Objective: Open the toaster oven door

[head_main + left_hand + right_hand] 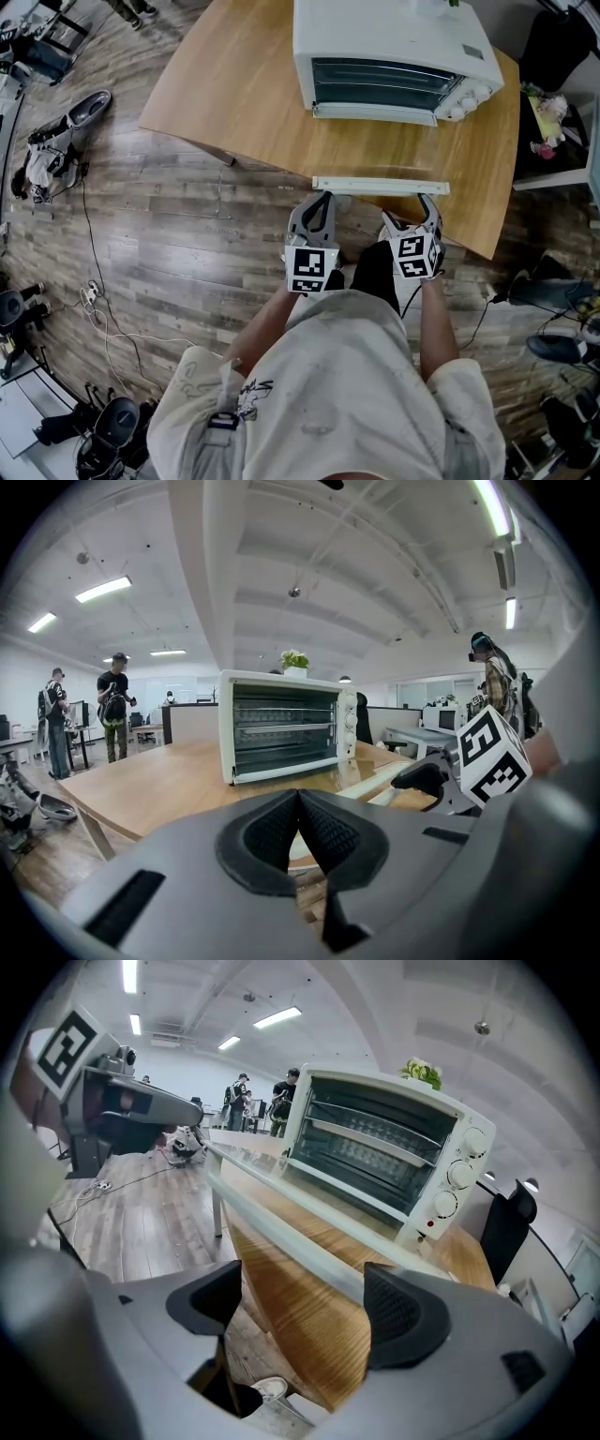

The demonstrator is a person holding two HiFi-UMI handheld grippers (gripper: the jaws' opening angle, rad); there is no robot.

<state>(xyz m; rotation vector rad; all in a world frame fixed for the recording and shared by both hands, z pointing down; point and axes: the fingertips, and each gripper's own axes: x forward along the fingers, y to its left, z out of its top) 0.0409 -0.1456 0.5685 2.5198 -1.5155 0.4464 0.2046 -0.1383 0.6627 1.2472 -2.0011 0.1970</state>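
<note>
Oven [394, 47] on table [244, 84], glass door [375, 152] already down flat; likely stiff, hinged, fragile, best taken at handle [380, 186]; right gripper [305, 1302] jaws apart beside it, left gripper [298, 803] closed, empty.

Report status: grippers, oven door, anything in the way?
Left gripper shut, empty; right gripper open, empty. Oven door closed, untouched. White strip on table between grippers and door.

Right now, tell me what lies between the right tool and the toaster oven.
A long white bar lies across the table near its edge; beyond it, bare wood up to the toaster oven. The head view shows it best.
</note>
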